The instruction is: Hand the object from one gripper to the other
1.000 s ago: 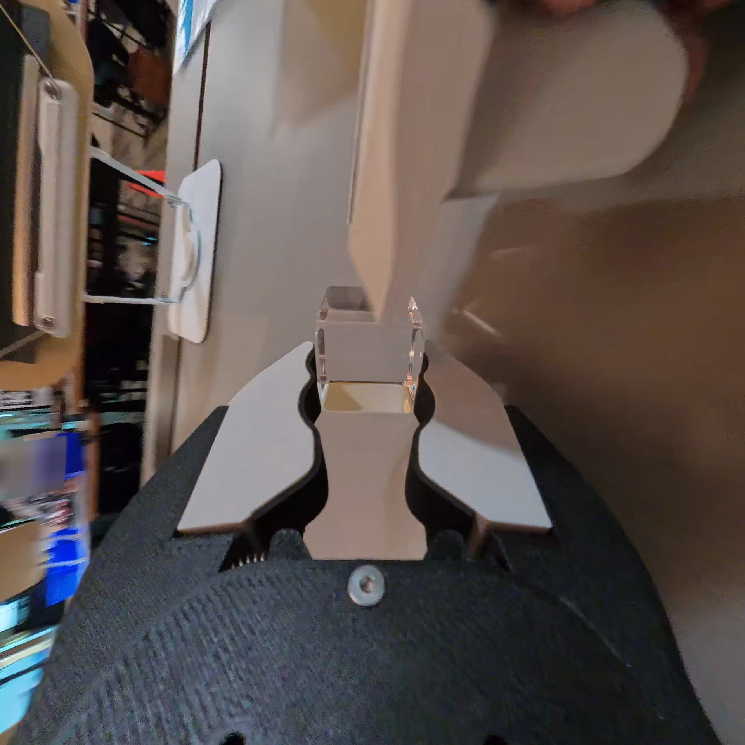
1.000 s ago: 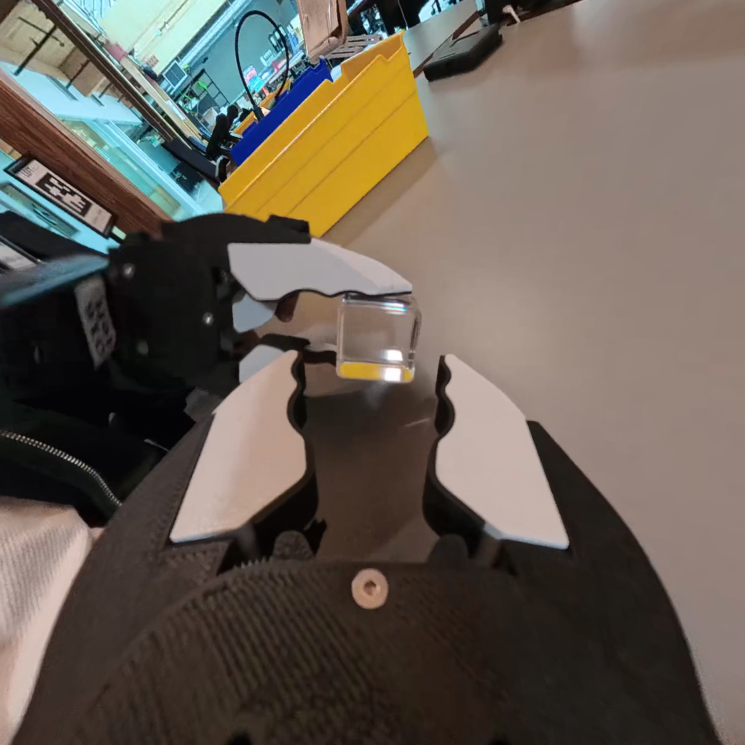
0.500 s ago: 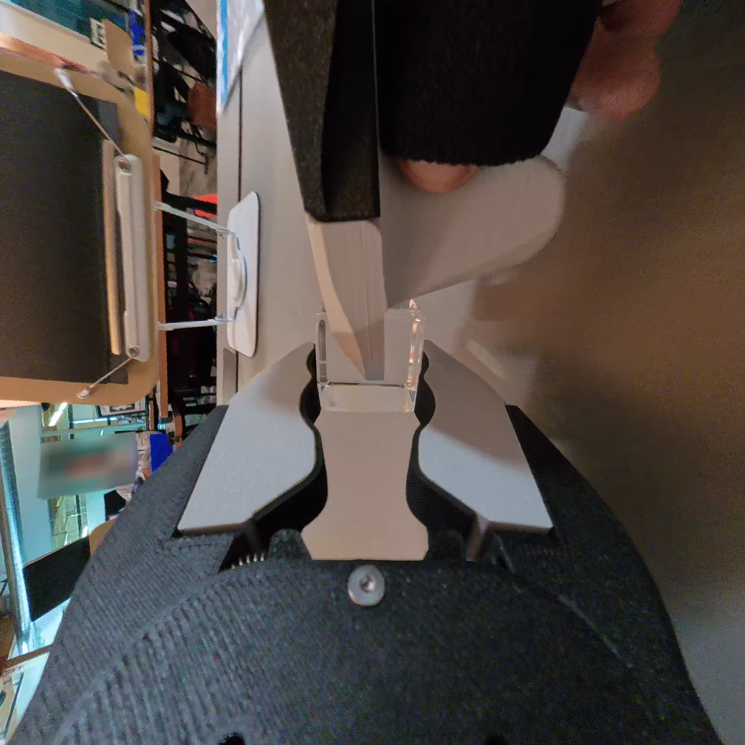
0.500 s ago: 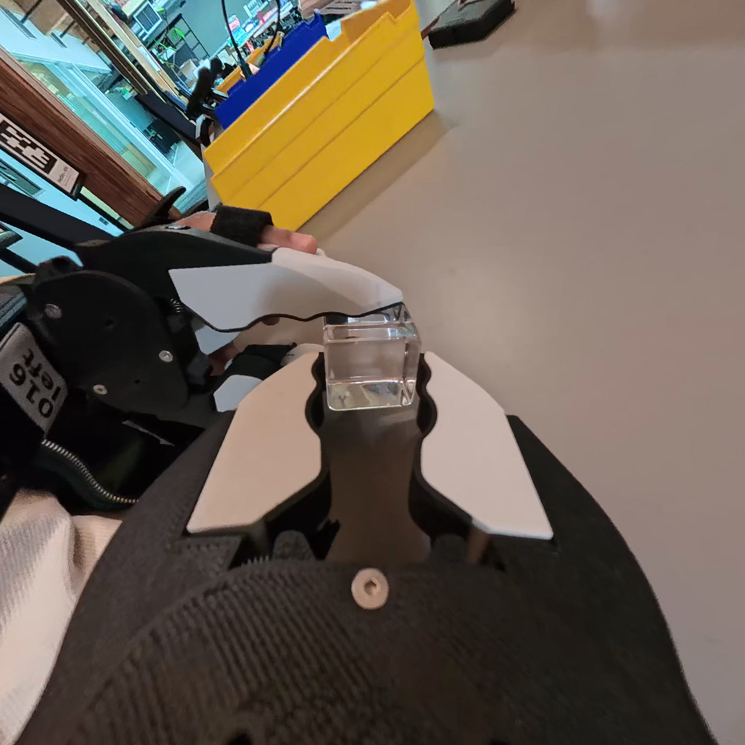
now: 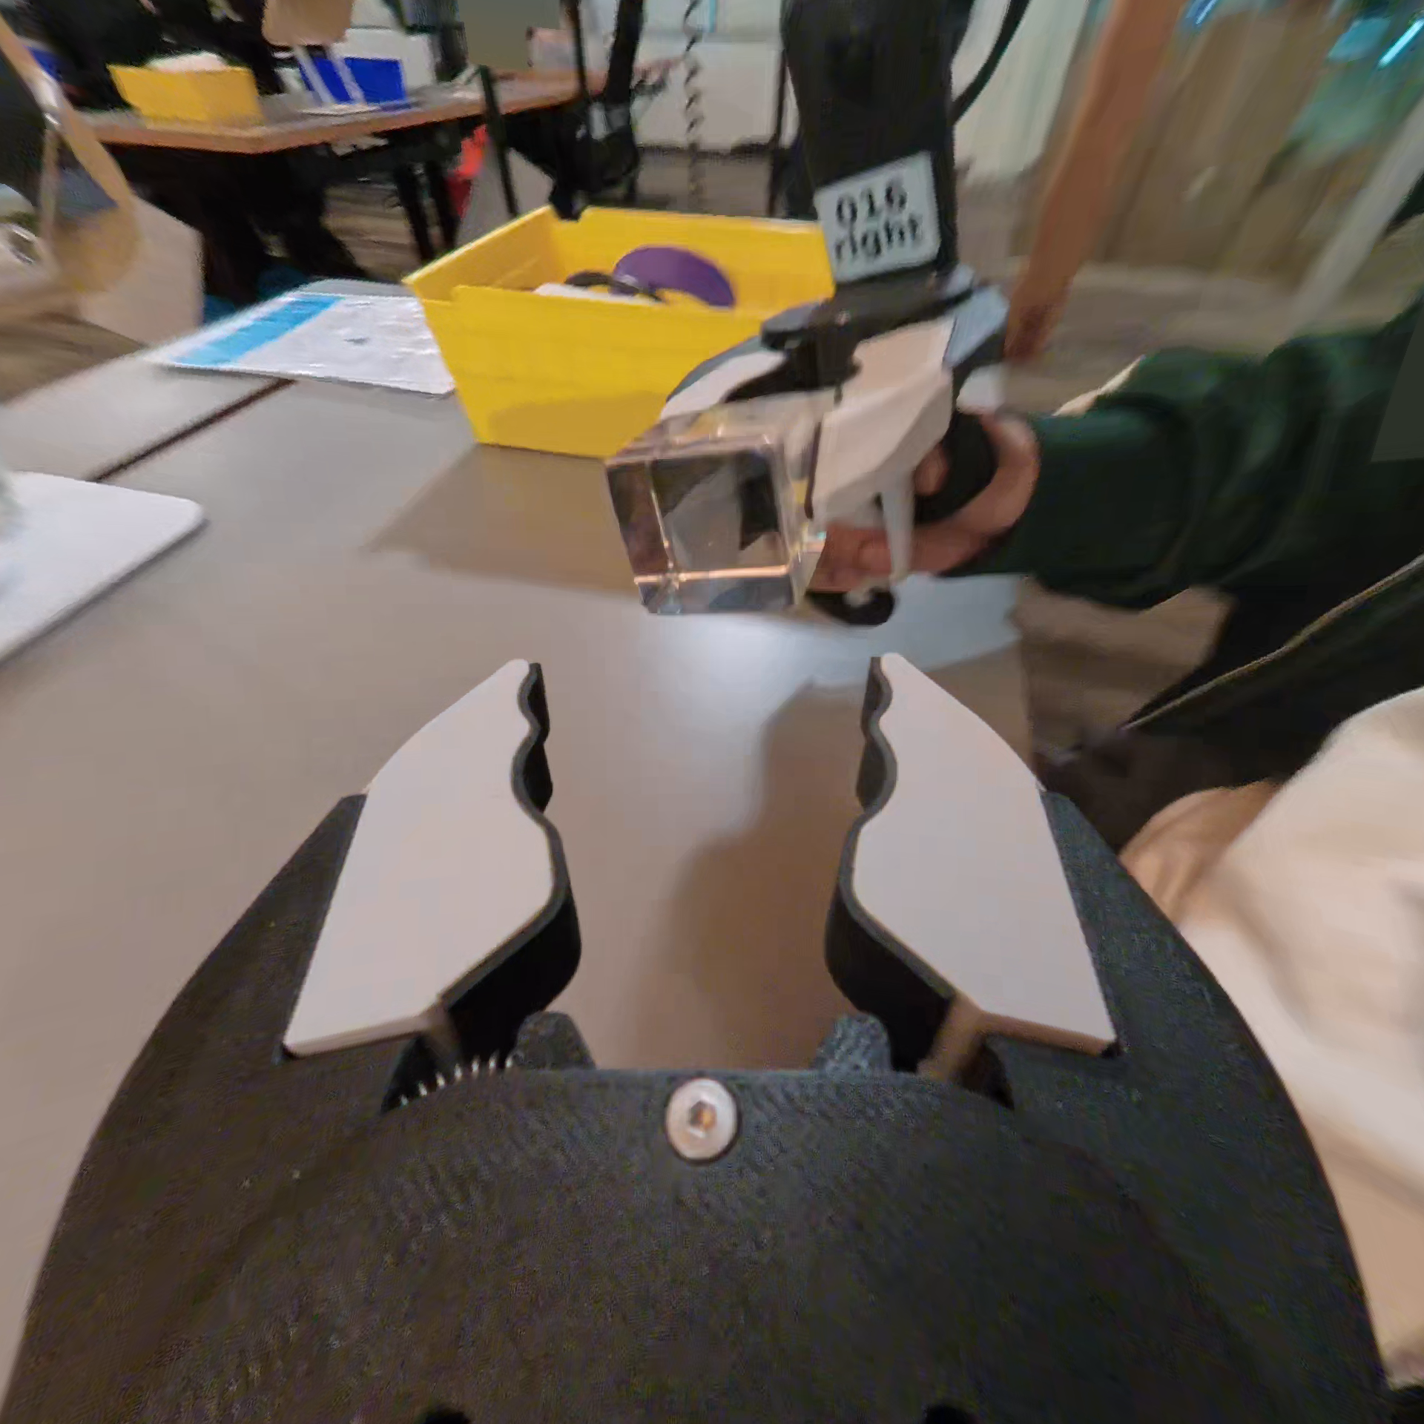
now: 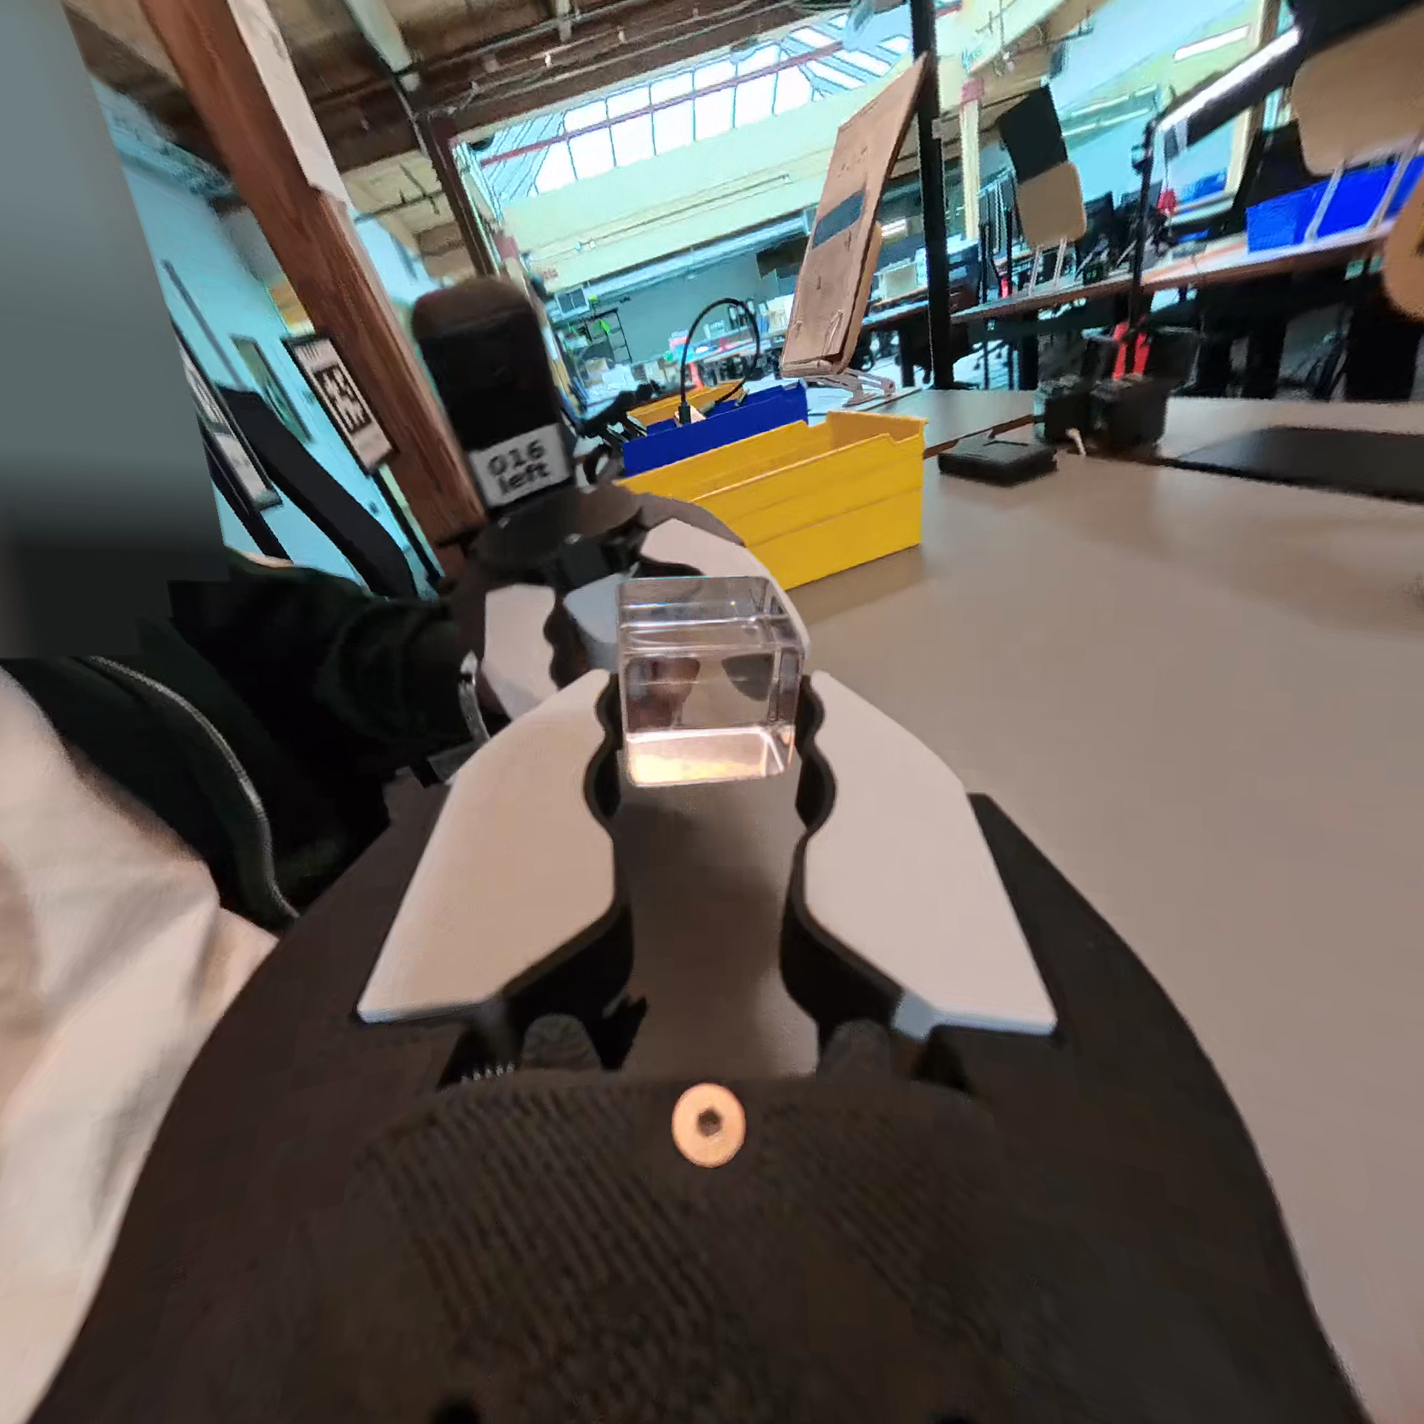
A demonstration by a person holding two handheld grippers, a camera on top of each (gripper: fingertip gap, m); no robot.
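Observation:
A clear cube [image 6: 705,678] is clamped between the fingertips of my right gripper [image 6: 705,697], held above the grey table [image 6: 1117,693]. In the left wrist view the same cube [image 5: 713,524] shows ahead and to the right, held by the right gripper [image 5: 778,455] in a person's hand. My left gripper [image 5: 701,678] is open and empty, its fingers wide apart, a short way back from the cube. In the right wrist view the left gripper [image 6: 601,616] shows just behind and left of the cube, apart from it.
A yellow bin [image 5: 616,347] with a purple thing inside stands on the table behind the cube; it shows in the right wrist view [image 6: 817,493] with a blue bin [image 6: 717,431] behind. A white pad [image 5: 69,547] lies at left, a printed sheet [image 5: 308,339] beyond. A dark sleeve [image 5: 1233,478] reaches in from the right. My right fingertips sit around 4 cm from my left ones.
The right gripper closed on the cube while the left still held it. The left gripper has since opened, let go and drawn back. The cube is now in the right gripper alone.

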